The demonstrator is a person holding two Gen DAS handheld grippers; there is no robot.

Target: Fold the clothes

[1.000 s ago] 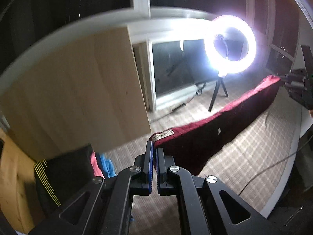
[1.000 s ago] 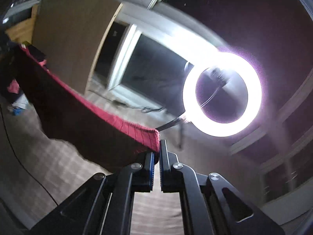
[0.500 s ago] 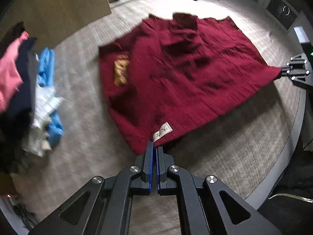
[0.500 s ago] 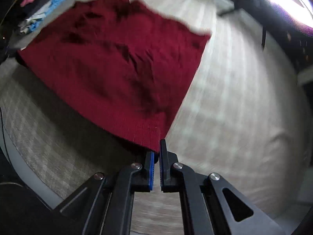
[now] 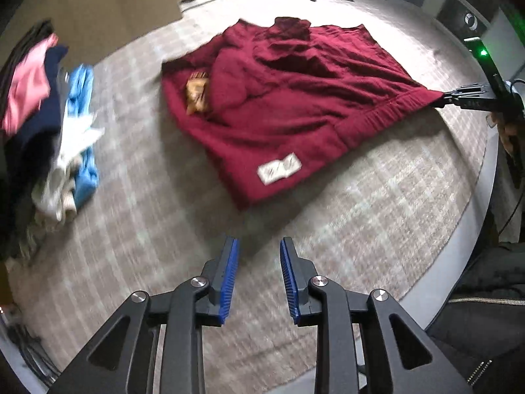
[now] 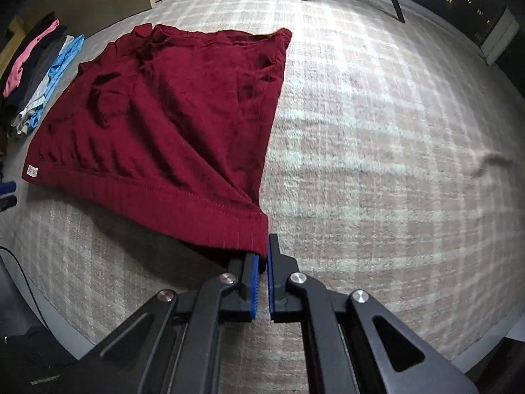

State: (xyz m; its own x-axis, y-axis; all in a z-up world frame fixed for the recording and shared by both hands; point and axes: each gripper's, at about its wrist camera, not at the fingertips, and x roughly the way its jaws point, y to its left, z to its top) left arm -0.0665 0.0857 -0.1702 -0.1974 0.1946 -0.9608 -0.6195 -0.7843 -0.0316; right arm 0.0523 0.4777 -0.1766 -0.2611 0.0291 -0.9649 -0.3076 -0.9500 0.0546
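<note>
Sweater (image 5: 295,98) is now spread on the rug (image 5: 377,197); left gripper (image 5: 259,256) has just opened, empty, while right gripper (image 6: 264,262) is pinching the near hem corner.

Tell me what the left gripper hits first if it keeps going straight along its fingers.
Probably bare carpet. The left gripper, jaws just opened with nothing between them, points steeply down at the floor just short of the red garment, whose near corner lies slightly beyond; depth is hard to judge.
</note>
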